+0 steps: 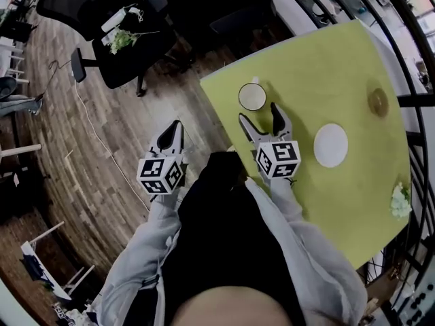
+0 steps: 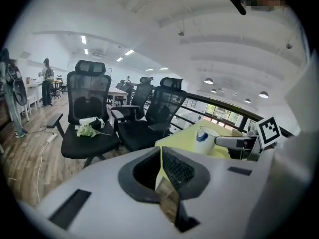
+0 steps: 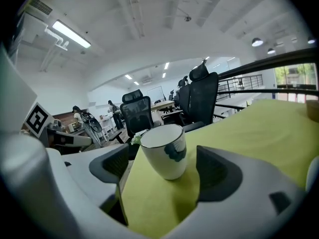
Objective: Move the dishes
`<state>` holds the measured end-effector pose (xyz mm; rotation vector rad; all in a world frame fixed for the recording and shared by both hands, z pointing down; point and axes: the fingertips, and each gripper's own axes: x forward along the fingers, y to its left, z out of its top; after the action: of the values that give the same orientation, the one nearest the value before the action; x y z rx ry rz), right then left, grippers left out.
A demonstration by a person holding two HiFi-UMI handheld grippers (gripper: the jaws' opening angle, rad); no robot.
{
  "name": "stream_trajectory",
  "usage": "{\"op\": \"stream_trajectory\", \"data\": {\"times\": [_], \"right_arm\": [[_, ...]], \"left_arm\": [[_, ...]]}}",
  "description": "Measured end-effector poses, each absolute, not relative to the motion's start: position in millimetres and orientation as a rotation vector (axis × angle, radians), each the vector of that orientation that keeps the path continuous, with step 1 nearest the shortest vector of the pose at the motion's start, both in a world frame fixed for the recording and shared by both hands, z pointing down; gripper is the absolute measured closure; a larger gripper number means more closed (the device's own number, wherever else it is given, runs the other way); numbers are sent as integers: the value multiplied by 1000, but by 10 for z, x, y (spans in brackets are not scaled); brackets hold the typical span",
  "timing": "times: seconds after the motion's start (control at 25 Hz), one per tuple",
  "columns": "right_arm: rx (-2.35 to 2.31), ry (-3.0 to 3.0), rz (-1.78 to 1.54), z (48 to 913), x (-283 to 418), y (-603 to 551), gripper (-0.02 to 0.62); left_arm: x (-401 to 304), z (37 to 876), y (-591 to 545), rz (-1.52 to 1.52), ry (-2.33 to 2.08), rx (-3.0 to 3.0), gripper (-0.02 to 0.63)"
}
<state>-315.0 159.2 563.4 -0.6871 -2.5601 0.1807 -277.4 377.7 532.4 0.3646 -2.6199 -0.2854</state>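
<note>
Approach step: R gripper [image 1: 259,113] jaws wide apart, empty, just short of white ceramic cup w/ dark rim [image 1: 252,96] by yellow-green table [image 1: 326,73] left edge; L gripper [image 1: 173,133] closed, empty, off-table; next: advance till jaws straddle cup, squeeze.

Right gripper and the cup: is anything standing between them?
Nothing visible does. The right gripper has its jaws apart, and the white cup stands straight ahead of them on the bare yellow-green table. The white plate lies off to the gripper's right, out of the path.
</note>
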Motion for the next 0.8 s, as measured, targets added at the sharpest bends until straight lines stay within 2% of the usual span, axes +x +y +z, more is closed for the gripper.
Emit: {"op": "stream_trajectory", "data": {"times": [0.52,0.8], "right_arm": [[-671,-2613,63,5787,-3600,1818,170],[-721,-2615,-6,5784,-3612,1879,166]], "left_arm": [[-2743,5542,4179,-313,-2603,199,581],[-2761,5593,4230,-310,-2592,190,581]]}}
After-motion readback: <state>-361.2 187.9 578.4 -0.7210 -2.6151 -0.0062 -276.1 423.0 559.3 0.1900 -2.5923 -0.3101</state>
